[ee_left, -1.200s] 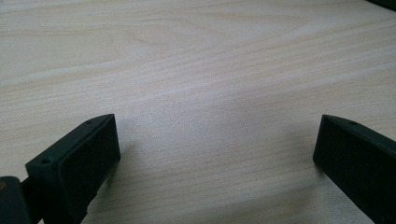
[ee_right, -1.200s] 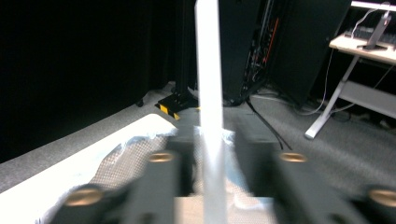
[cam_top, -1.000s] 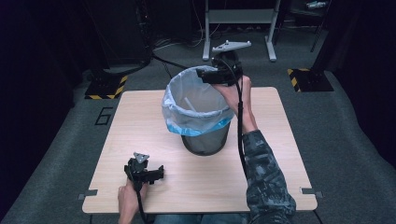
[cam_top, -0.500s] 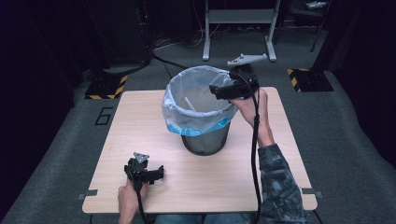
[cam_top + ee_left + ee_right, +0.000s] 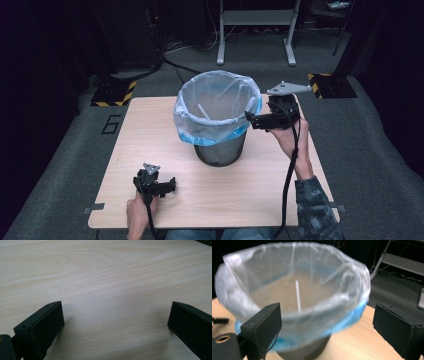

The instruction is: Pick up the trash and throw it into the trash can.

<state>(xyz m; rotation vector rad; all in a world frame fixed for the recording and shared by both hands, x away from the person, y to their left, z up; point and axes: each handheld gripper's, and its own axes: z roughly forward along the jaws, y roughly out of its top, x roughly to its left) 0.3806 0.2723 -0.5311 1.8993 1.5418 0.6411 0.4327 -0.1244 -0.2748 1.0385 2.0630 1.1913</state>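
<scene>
**Right claw released beside the lined bin, left claw idle on the table**

The wooden table (image 5: 150, 135) carries 1 object: a dark mesh waste bin (image 5: 220, 150) lined with a translucent blue-tinted bag (image 5: 200, 120) folded over its rim. Beyond the table, a metal stand (image 5: 255, 30) and cables lie on the grey floor, with 2 yellow-and-black striped blocks (image 5: 112, 92) off the far corners. Nothing stands between either claw and the bin.

In the high view the right gripper (image 5: 257, 121) is held off the table just to the right of the bin, its jaws pointing at the bag's rim. Its jaws have just been opening and stand wide, released, with nothing pressed between the pads. The left gripper (image 5: 157, 187) sits near the table's front edge, well apart from the bin, which lies ahead of it and to its right.

The right gripper view looks over the rim from close by: the bag (image 5: 294, 290) is blurred, and inside it a thin white stick-like piece (image 5: 297, 296) stands upright against the liner; what it is cannot be told. The bin's dark mesh (image 5: 304, 350) shows below the bag, between the 2 black jaws. The high view shows the same pale stick (image 5: 203, 111) leaning inside.

The left gripper view gives bare wood grain (image 5: 112, 277) between 2 widely parted jaws, released and holding nothing.
</scene>
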